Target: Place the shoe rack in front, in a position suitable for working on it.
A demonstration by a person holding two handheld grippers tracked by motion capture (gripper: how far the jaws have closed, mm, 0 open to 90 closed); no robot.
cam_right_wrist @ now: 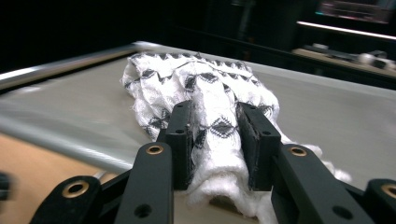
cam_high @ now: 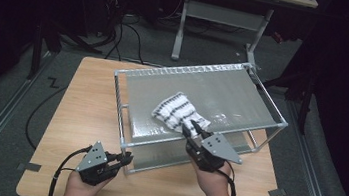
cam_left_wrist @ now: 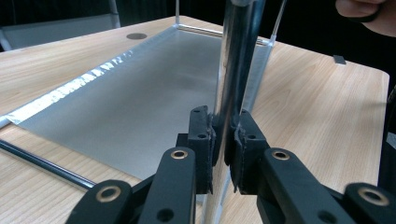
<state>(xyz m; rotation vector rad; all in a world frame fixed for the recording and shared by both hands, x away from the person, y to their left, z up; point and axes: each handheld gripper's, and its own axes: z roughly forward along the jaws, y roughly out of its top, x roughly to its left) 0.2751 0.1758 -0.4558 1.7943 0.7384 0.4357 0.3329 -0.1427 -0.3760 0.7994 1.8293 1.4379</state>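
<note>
A white cloth with a black pattern [cam_high: 177,111] lies bunched on the grey top shelf of a metal-tube rack [cam_high: 206,71] on the wooden table [cam_high: 85,107]. My right gripper [cam_high: 193,128] reaches over the shelf's near rail. In the right gripper view its pads are shut on the cloth's [cam_right_wrist: 210,88] near end, which fills the gap between the jaws of the right gripper [cam_right_wrist: 215,116]. My left gripper [cam_high: 128,160] is shut on the rack's front-left upright post [cam_left_wrist: 238,56], and the left gripper [cam_left_wrist: 223,149] pinches the shiny tube just above the lower shelf [cam_left_wrist: 140,93].
The rack takes up the table's middle and right. Bare wood lies to its left and along the near edge, with tape marks [cam_high: 29,166] at the near corners. Behind the table stand another desk's legs [cam_high: 222,23] and floor cables [cam_high: 119,36].
</note>
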